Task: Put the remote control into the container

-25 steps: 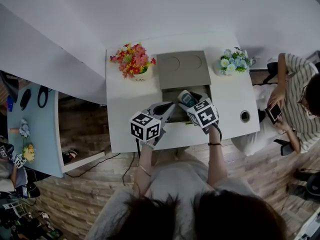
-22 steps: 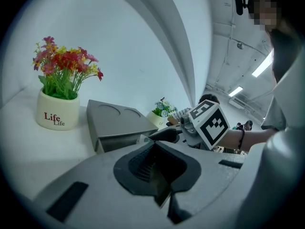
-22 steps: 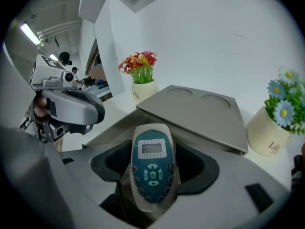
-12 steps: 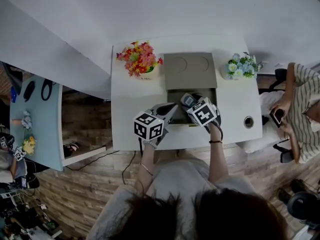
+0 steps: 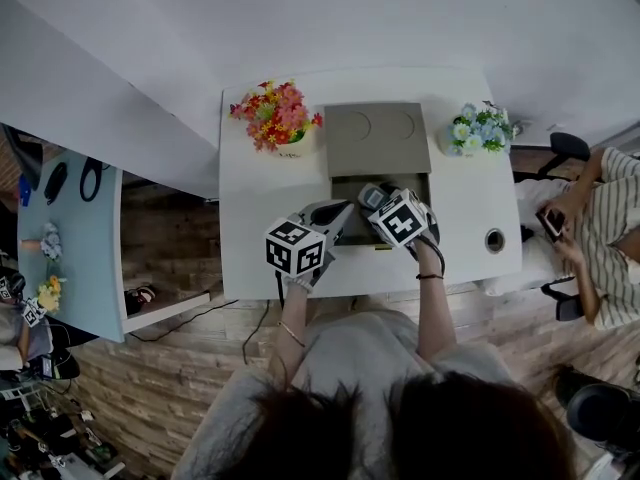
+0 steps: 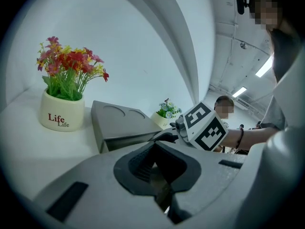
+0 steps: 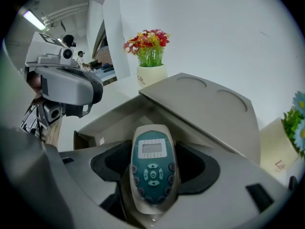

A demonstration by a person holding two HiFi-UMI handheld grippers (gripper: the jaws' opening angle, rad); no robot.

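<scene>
The remote control (image 7: pixel 152 163), white with a teal face and a small screen, sits clamped between the jaws of my right gripper (image 7: pixel 151 185). In the head view that gripper (image 5: pixel 376 204) holds the remote (image 5: pixel 371 196) over the open compartment of the grey container (image 5: pixel 420 182) at mid-table. The container's flat lid (image 7: pixel 205 106), with two round dents, lies behind the opening. My left gripper (image 5: pixel 338 214) hovers at the opening's left edge. Its jaws meet with nothing between them (image 6: pixel 159 185).
A cream pot of red flowers (image 5: pixel 275 120) stands left of the container, and a pot of blue flowers (image 5: pixel 478 128) stands to its right. A round cable hole (image 5: pixel 494 239) sits near the table's right edge. A person in a striped top (image 5: pixel 610 218) sits beyond that edge.
Both grippers have stayed almost in place at the container's opening, the remote still held. The seated person at right has shifted away.
</scene>
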